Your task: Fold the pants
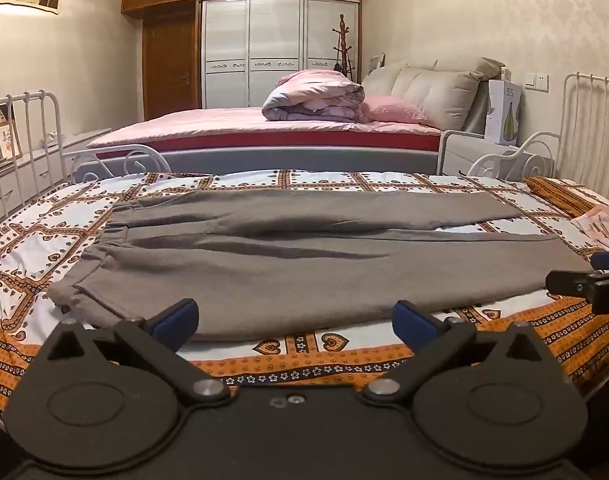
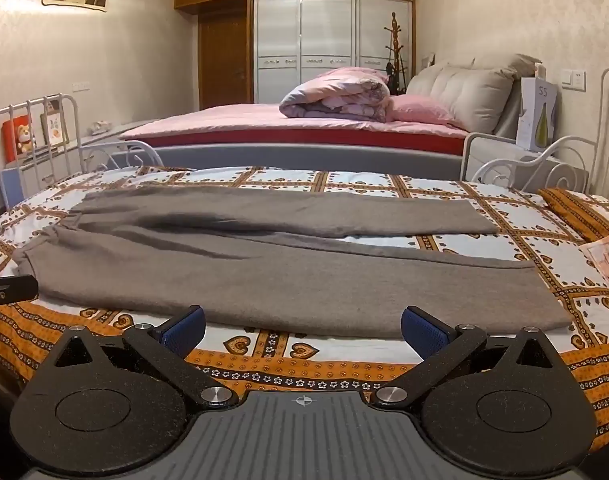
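On the patterned orange-and-white bedspread (image 1: 32, 240) we list grey soft-knit pants (image 1: 304, 256) spread flat, long axis crosswise, waistband nearer our left gripper (image 1: 294, 324), cuffs nearer our right gripper (image 2: 303, 330), both jaws wide, empty, just short of the near leg.

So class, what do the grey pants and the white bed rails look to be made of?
Pants: soft matte grey knit, probably fleece or jersey, judging by the fuzzy surface and gentle rumples. Bed rails: likely white-painted metal, given the thin round bars and scrollwork.
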`<state>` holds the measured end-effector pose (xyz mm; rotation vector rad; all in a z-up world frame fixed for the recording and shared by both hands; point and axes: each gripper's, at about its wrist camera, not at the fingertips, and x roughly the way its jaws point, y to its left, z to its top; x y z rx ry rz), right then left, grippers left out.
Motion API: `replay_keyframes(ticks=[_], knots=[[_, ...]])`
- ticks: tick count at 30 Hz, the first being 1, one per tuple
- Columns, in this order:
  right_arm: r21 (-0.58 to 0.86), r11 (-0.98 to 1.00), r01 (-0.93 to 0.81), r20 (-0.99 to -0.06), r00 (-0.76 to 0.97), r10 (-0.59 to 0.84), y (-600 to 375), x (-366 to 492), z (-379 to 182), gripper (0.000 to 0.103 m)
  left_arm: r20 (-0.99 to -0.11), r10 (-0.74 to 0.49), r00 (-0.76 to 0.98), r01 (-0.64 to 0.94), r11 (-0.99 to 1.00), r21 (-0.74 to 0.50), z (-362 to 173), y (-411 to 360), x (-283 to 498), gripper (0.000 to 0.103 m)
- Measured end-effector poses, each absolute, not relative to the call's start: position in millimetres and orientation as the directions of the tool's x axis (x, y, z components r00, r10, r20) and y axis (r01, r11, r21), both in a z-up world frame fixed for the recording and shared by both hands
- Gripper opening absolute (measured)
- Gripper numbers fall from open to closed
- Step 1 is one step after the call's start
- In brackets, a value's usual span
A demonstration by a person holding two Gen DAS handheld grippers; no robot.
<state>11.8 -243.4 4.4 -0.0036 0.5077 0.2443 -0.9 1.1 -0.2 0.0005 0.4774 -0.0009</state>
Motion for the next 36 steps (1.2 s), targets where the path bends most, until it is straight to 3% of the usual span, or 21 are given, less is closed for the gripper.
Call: replay_keyframes(ticks=[3,36], knots=[[0.042,0.971,-0.235,-0.482,0.847,0.226,-243.4,10.9,5.3,0.103,-0.466,0.020,0.885,0.000,0.999,0.042,-4.1,-10.0,-0.2,0.097],[0.046,0.969,-0.244,-0.485,0.842,0.235,-241.3,11.4,4.6,0.103,-0.476,0.001,0.879,0.016,0.999,0.032,-3.4,-7.3,0.6,0.097]])
